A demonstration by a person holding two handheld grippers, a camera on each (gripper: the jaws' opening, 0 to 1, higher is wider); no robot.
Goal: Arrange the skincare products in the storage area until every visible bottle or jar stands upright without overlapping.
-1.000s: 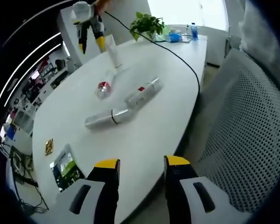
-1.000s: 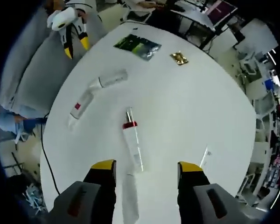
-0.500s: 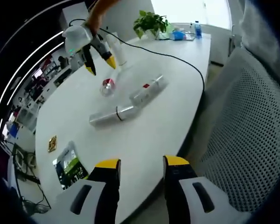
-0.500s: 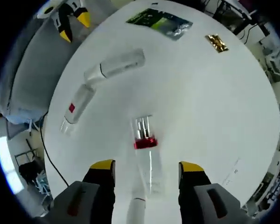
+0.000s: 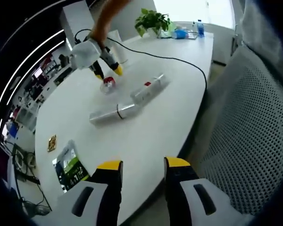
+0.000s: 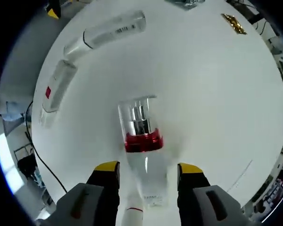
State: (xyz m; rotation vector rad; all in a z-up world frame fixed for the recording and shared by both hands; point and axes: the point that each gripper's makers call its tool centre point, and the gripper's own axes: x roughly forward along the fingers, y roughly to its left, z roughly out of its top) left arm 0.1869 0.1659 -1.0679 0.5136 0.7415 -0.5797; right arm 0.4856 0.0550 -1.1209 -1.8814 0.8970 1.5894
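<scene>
Your right hand-held gripper [image 6: 147,169] is open, with one jaw on each side of the pump bottle [image 6: 142,155]. The bottle lies flat on the white bench [image 6: 212,94], its silver pump and red band pointing away from you. Hold it by the clear body below the red band, not by the shiny pump, which looks slippery. Close slowly so it does not roll, then tip it up until it stands.

Your left hand-held gripper [image 5: 140,165] is open too and holds nothing. It hangs at the near edge of the bench, well apart from the bottles.

Two more things lie flat farther off: a clear bottle [image 6: 107,33] and a tube with a red mark [image 6: 54,93]. They nearly touch at one end. Stand them up apart from each other.

There is dark print on the clear bottle, but it is too small to read.
</scene>
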